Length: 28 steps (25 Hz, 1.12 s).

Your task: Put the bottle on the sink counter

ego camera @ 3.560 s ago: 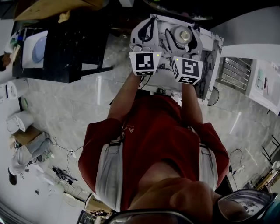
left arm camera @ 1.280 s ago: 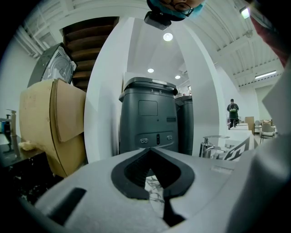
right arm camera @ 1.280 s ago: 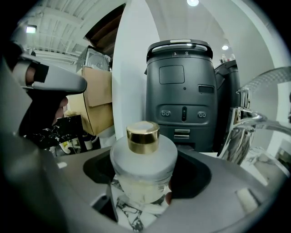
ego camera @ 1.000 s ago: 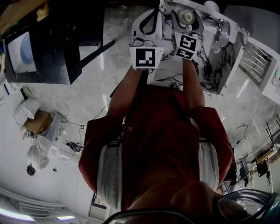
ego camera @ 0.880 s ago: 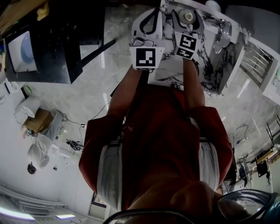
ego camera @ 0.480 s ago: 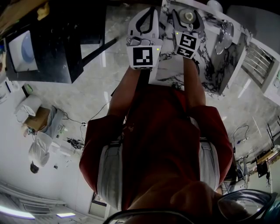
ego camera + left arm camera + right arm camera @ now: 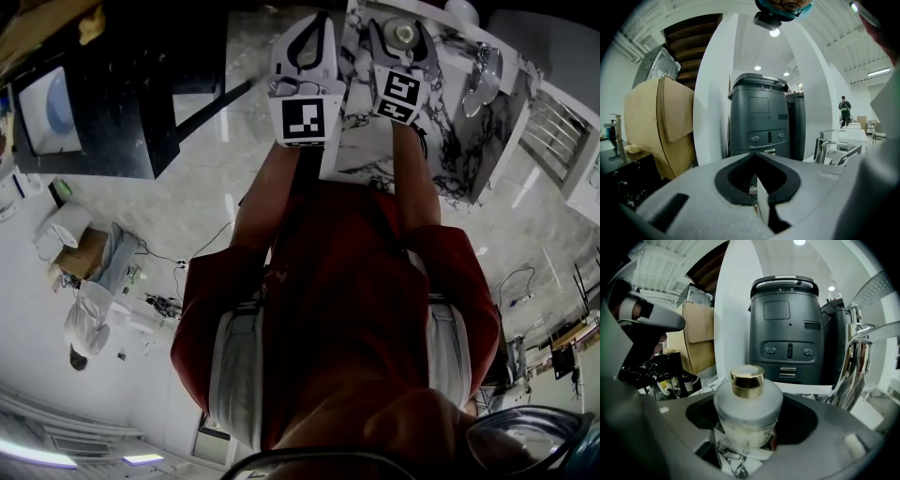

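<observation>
The right gripper (image 7: 400,26) is out over the white, black-veined marble counter (image 7: 370,155). It carries the squat frosted-white bottle with the shiny gold cap (image 7: 747,404), which stands upright between its jaws. The jaws stand wide but are closed round the bottle's body. It's a grip, not a release.

The left gripper (image 7: 319,19) hangs just beside it, off the counter's edge, with its jaws together and nothing between them.

By my reading, this is the placing step. The bottle is already above the counter, with the curved chrome faucet (image 7: 853,362) close on its right. The tall dark grey appliance with the rounded lid (image 7: 785,329) stands behind.

The next move calls for a short, level descent until the base seats on the marble. Then the jaws should open cleanly and back straight off, so the rounded shoulder isn't clipped.

The bottle's base is the trouble spot. It's hidden behind the near jaw in the right gripper view, and the head view shows only the cap from above. So I can't tell whether it already touches the counter. I can't make out the sink basin either. The person's red shirt (image 7: 347,309) fills the lower half of the head view.
</observation>
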Tool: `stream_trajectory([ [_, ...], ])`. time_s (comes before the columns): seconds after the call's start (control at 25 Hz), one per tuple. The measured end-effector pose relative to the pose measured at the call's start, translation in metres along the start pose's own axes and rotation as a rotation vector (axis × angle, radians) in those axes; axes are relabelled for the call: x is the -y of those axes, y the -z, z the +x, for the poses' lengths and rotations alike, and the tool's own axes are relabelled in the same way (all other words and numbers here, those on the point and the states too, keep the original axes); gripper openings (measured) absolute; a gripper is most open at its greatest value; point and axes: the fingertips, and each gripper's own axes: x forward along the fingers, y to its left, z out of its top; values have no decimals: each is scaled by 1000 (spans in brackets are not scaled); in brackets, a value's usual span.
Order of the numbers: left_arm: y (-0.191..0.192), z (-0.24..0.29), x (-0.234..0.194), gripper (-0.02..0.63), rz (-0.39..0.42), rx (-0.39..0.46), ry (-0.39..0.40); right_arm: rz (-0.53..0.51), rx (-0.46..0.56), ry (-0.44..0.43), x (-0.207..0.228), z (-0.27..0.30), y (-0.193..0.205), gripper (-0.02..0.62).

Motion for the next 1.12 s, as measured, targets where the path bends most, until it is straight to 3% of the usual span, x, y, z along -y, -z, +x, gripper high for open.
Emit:
stream_trajectory([
  [0.36, 4, 0, 6, 3, 31, -27, 19, -1, 11, 2, 3, 6, -3, 337],
  [0.88, -9, 3, 9, 3, 1, 23, 16, 2, 12, 11, 6, 13, -8, 339],
  [1.12, -8, 0, 12, 3, 2, 25, 24, -49, 4, 26, 5, 14, -4, 345],
])
